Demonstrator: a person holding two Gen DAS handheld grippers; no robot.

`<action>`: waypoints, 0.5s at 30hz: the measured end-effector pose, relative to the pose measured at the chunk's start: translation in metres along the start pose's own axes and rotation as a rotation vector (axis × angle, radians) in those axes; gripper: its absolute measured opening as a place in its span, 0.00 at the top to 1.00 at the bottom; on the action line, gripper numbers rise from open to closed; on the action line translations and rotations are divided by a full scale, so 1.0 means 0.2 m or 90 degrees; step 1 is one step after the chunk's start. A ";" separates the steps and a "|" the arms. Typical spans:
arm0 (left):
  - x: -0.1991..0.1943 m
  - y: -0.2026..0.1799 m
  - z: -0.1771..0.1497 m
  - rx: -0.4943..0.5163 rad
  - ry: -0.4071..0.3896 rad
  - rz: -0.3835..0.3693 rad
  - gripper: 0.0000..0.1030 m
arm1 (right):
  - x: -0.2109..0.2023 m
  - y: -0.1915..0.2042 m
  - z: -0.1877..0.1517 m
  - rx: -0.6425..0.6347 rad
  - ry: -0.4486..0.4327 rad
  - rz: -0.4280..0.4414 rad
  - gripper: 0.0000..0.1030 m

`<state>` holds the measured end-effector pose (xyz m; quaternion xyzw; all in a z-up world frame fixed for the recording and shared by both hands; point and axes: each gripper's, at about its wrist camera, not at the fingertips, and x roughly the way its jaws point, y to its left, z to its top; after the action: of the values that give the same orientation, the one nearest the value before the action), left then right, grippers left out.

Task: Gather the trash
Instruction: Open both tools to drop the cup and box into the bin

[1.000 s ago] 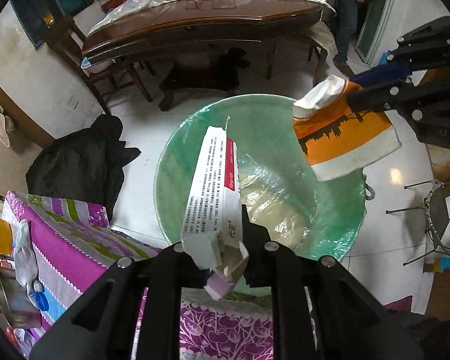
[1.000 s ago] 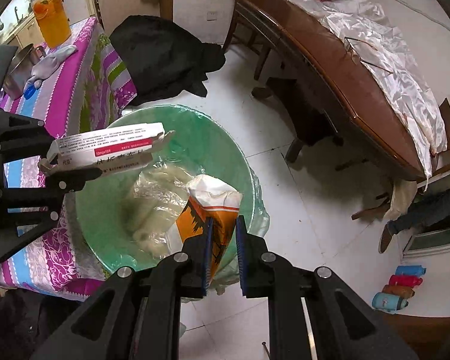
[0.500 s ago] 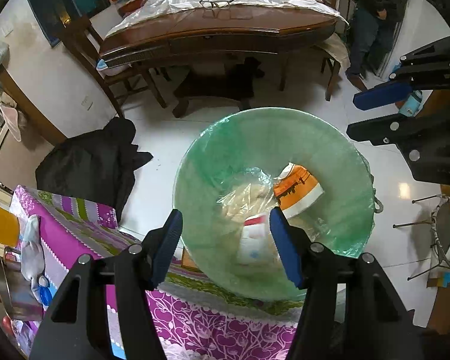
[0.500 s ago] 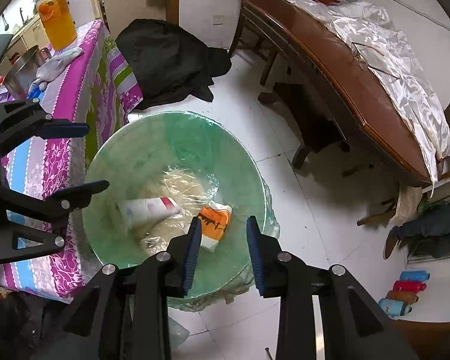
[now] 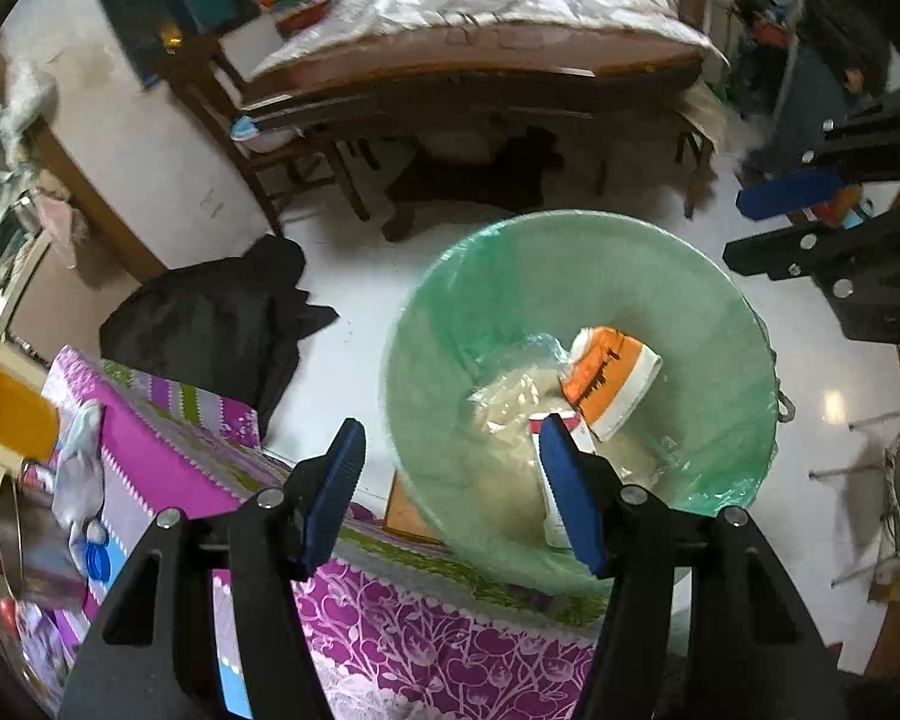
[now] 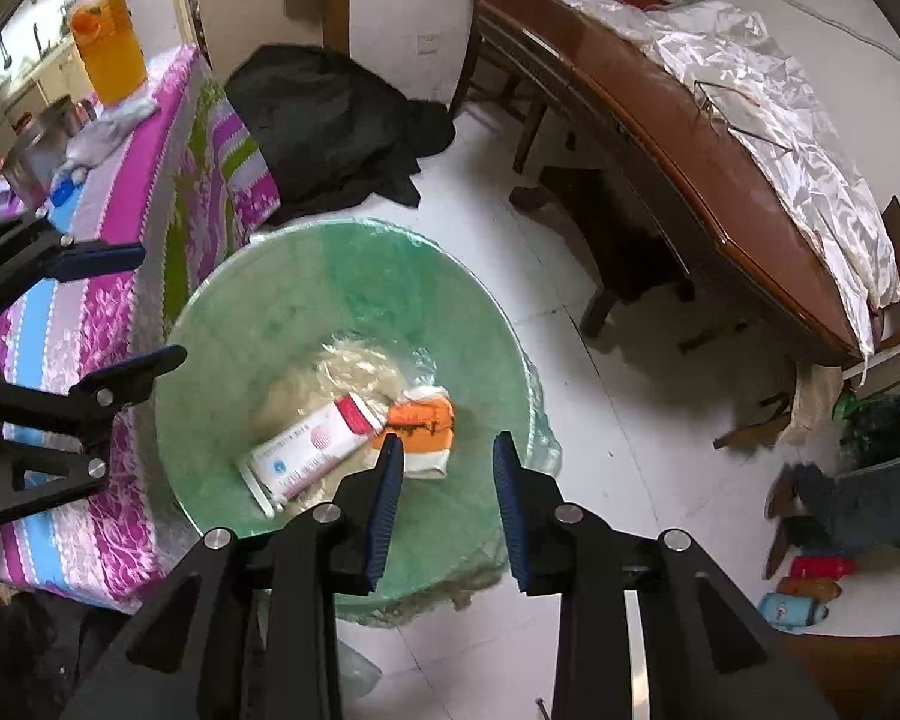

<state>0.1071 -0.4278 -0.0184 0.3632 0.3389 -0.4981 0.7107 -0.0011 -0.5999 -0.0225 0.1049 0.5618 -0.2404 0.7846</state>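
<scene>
Presently on record: one round bin (image 6: pixel 222 324) lined with a green plastic bag (image 5: pixel 510 276), standing on the white tiled floor (image 6: pixel 600 420) just beside a worktop (image 6: pixel 150 192) draped in a purple, blue and green flowered cloth. Contents of bin: a white carton (image 6: pixel 312 447) with a red end and printed text, lying flat on crumpled clear plastic at the bottom; an orange-and-white packet (image 6: pixel 426 420), touching the carton's red end. Both items lie loose inside the bin, apart from any tongs. Left tongs (image 5: pixel 450 492): released, blue-padded fingers (image 5: pixel 336 486) spread wide, nothing between them, poised over the near rim of the bin where it meets the worktop. Right tongs (image 6: pixel 447 486): released, a moderate gap between the blue pads, nothing grasped, hanging over the bin's near edge and pointing down into it. Each pair of tongs is visible at the margin of the other's view. Worktop holdings: a jar of orange liquid (image 6: pixel 105 42), a metal pot (image 6: pixel 36 150), a pale cloth (image 6: pixel 102 132), a blue cap. Surroundings: a black garment (image 6: pixel 330 120) heaped on the floor beyond the bin; a dark wooden table (image 6: pixel 660 132) covered with a shiny white cloth; wooden chairs against the wall; a person's legs at the far edge of the room.
</scene>
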 end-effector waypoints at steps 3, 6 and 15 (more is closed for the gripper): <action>-0.03 0.02 -0.07 -0.018 -0.016 0.021 0.44 | 0.00 0.03 -0.01 0.011 -0.042 0.018 0.69; -0.04 0.05 -0.16 -0.034 -0.021 0.054 0.44 | 0.00 0.11 -0.03 0.018 -0.087 0.032 0.69; -0.14 0.20 -0.36 -0.134 -0.046 0.143 0.44 | -0.07 0.43 -0.08 0.012 -0.233 0.045 0.69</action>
<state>0.1283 -0.3444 -0.0251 0.3044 0.3204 -0.3901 0.8078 0.0246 -0.5149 -0.0234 0.0866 0.4034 -0.2333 0.8805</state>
